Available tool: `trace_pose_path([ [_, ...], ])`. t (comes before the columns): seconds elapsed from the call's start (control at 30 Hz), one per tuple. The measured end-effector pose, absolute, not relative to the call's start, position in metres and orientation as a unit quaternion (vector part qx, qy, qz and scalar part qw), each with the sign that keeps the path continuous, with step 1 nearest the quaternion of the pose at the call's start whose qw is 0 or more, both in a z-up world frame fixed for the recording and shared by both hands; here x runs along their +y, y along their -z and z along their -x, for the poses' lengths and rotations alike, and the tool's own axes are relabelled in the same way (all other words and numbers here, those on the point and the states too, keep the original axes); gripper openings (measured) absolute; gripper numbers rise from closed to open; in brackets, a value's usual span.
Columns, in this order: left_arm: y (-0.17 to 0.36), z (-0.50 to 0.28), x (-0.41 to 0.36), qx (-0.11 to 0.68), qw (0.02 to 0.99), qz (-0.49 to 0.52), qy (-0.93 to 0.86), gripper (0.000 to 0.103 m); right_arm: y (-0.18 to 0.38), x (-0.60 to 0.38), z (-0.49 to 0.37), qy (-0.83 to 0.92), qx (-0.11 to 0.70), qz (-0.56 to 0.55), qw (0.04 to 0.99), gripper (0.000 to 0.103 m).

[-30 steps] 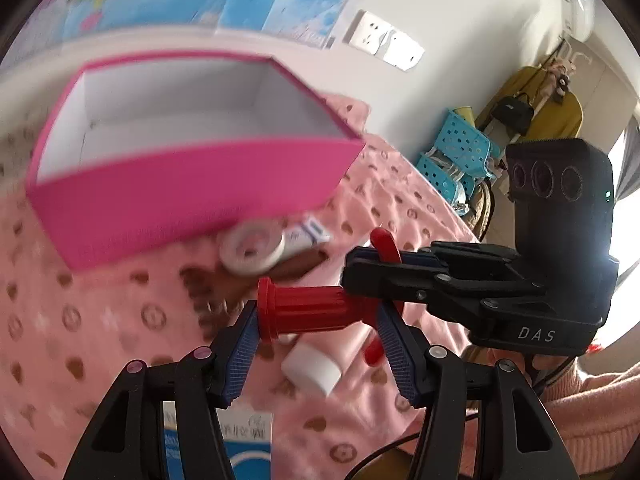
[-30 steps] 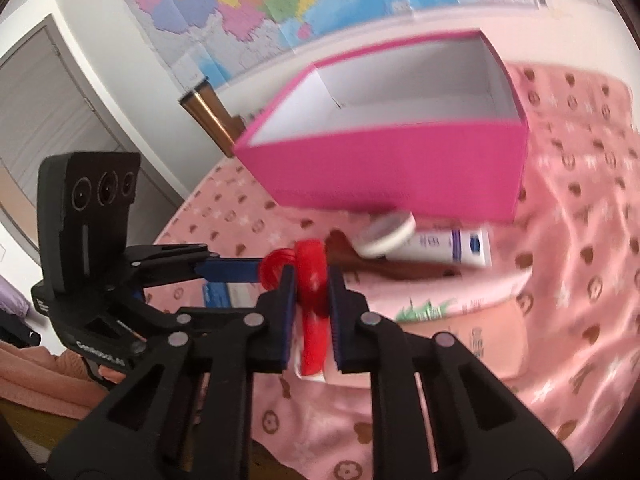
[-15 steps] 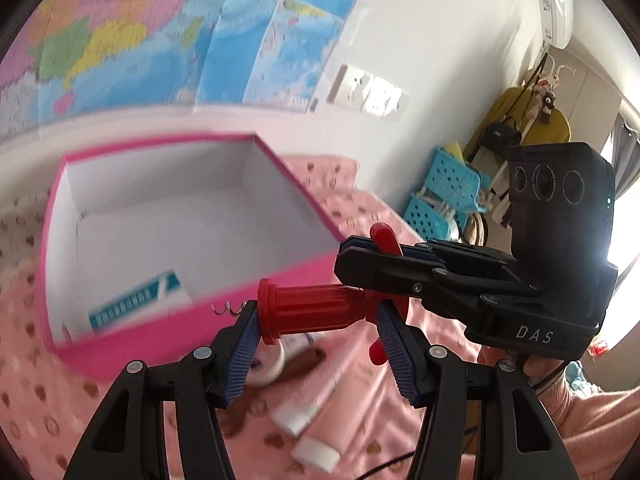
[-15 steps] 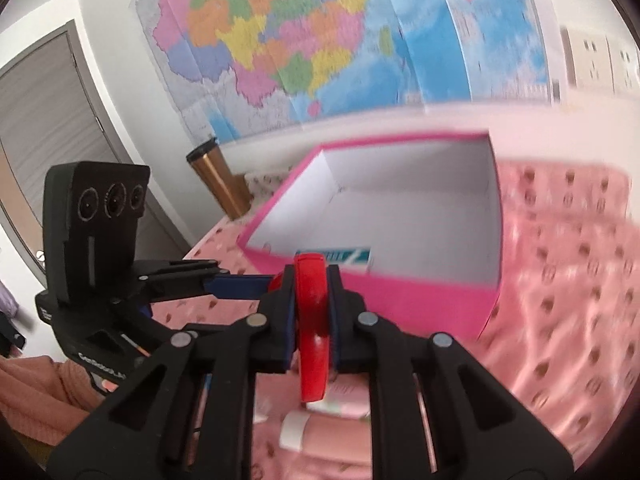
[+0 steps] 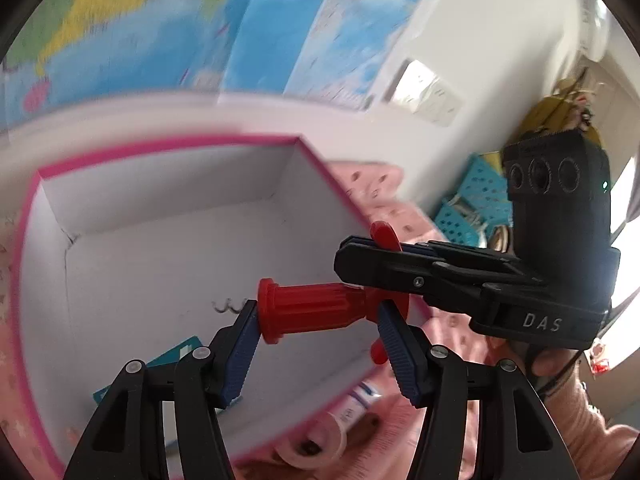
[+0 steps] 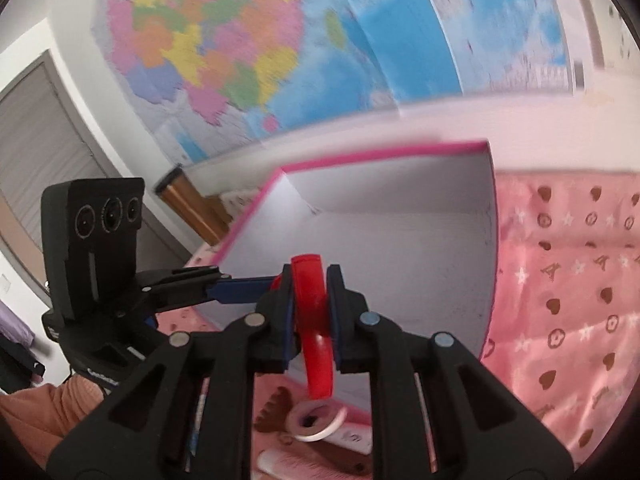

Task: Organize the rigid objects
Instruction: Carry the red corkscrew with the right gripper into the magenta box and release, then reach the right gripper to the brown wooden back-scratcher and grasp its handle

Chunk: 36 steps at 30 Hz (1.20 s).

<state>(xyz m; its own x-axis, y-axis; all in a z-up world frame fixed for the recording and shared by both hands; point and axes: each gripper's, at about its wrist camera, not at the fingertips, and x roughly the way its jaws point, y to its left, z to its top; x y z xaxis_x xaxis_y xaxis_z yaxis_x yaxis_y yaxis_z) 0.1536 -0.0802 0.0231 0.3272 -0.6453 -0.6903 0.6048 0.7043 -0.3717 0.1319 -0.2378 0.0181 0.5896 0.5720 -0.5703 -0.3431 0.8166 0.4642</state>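
Both grippers hold one red corkscrew (image 5: 312, 314) in the air over the open pink box (image 5: 168, 152). My left gripper (image 5: 316, 324) is shut on its ribbed red barrel, lengthwise between the blue pads. My right gripper (image 6: 310, 300) is shut on the corkscrew's flat red handle (image 6: 314, 336). The metal spiral tip (image 5: 228, 305) pokes out left of the barrel. The right gripper shows in the left wrist view (image 5: 440, 276), the left gripper in the right wrist view (image 6: 180, 284). A teal and white packet (image 5: 176, 360) lies on the box floor.
Under the grippers, on the pink patterned cloth (image 6: 568, 300), lie a white tape roll (image 6: 318, 420), a brown comb (image 6: 276, 412) and pink and white tubes (image 5: 352, 412). A copper tumbler (image 6: 188, 200) stands behind the box. A map (image 6: 280, 40) covers the wall.
Both grippers have carried the corkscrew up and forward, from above the cloth by the box's front wall to over the box's open inside. Both grips are unchanged.
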Motion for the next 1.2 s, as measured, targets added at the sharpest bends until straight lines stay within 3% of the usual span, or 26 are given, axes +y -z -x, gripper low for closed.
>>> trace_pose_path([
  [0.13, 0.003, -0.17, -0.09, 0.465, 0.81, 0.017, 0.357, 0.059, -0.001, -0.241, -0.15, -0.218, 0.396, -0.134, 0.882, 0.018],
  [0.27, 0.007, -0.169, -0.086, 0.454, 0.83, 0.007, 0.323, 0.059, -0.004, -0.249, -0.147, -0.168, 0.393, -0.112, 0.897, 0.034],
  [0.43, -0.017, -0.138, -0.059, 0.399, 0.856, 0.019, 0.328, 0.059, -0.028, -0.266, -0.102, -0.144, 0.331, -0.091, 0.928, 0.043],
  [0.57, -0.036, -0.102, -0.041, 0.358, 0.868, 0.012, 0.345, 0.062, -0.034, -0.277, -0.062, -0.161, 0.307, -0.091, 0.934, 0.043],
  [0.77, -0.039, -0.057, -0.031, 0.341, 0.864, 0.007, 0.371, 0.062, -0.006, -0.283, -0.016, -0.181, 0.335, -0.107, 0.918, 0.043],
  [0.93, -0.02, -0.036, -0.035, 0.357, 0.857, -0.011, 0.371, 0.062, 0.035, -0.28, -0.005, -0.176, 0.395, -0.117, 0.894, 0.043],
  [1.2, 0.02, -0.023, -0.041, 0.412, 0.839, -0.028, 0.355, 0.062, 0.057, -0.26, -0.01, -0.176, 0.433, -0.084, 0.88, 0.043],
])
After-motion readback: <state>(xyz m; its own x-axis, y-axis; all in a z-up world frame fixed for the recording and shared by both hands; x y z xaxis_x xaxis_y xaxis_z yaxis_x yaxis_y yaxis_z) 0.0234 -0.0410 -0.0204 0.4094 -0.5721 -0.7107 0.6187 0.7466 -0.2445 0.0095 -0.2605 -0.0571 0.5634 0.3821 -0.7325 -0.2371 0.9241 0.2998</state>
